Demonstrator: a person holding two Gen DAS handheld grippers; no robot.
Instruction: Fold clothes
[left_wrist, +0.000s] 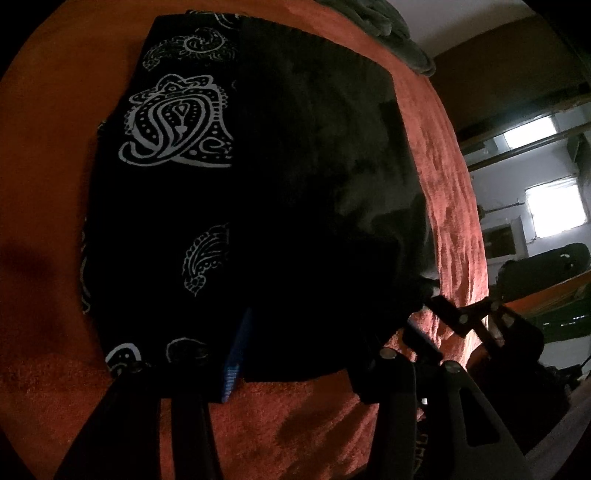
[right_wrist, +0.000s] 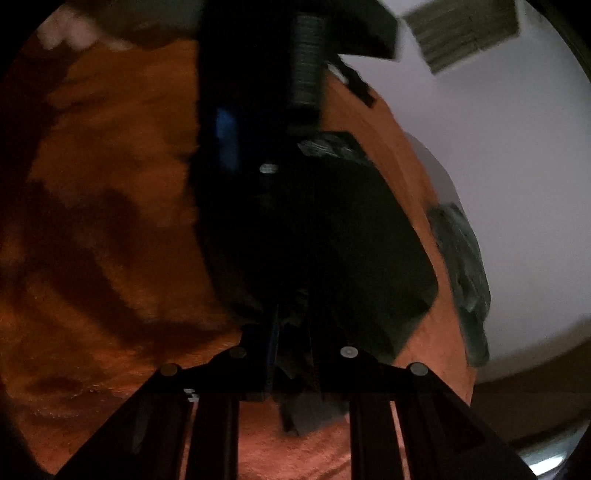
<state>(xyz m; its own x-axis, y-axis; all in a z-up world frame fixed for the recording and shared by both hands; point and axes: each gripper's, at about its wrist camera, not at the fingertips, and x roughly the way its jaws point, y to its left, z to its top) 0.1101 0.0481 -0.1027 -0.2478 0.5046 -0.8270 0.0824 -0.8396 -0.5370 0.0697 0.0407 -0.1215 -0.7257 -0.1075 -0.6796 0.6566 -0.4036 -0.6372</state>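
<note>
An orange-red fleecy blanket (left_wrist: 443, 155) covers a bed and fills most of both views. On it lies a black garment (left_wrist: 303, 184), folded over on itself: its left part shows a white paisley print (left_wrist: 177, 122), and a plain black layer lies over the right part. A grey folded cloth (left_wrist: 391, 33) sits on the blanket at the far edge, well apart from the garment.

The left tool (left_wrist: 306, 354) is at the garment's near edge. Its jaws stand apart, with the hem between them; one blue-padded finger (left_wrist: 236, 358) stands at the fold line and the other lies off to the right. The dark picture does not show whether the pads press on the cloth.

The right tool (right_wrist: 291, 354) is at the garment's near right corner. Its jaws are close together, with a bunch of dark cloth between them; a grey flap of the fabric hangs below its fingers. In the left view, it shows as a dark linkage at the garment's right edge.

No writing can be read.
</note>
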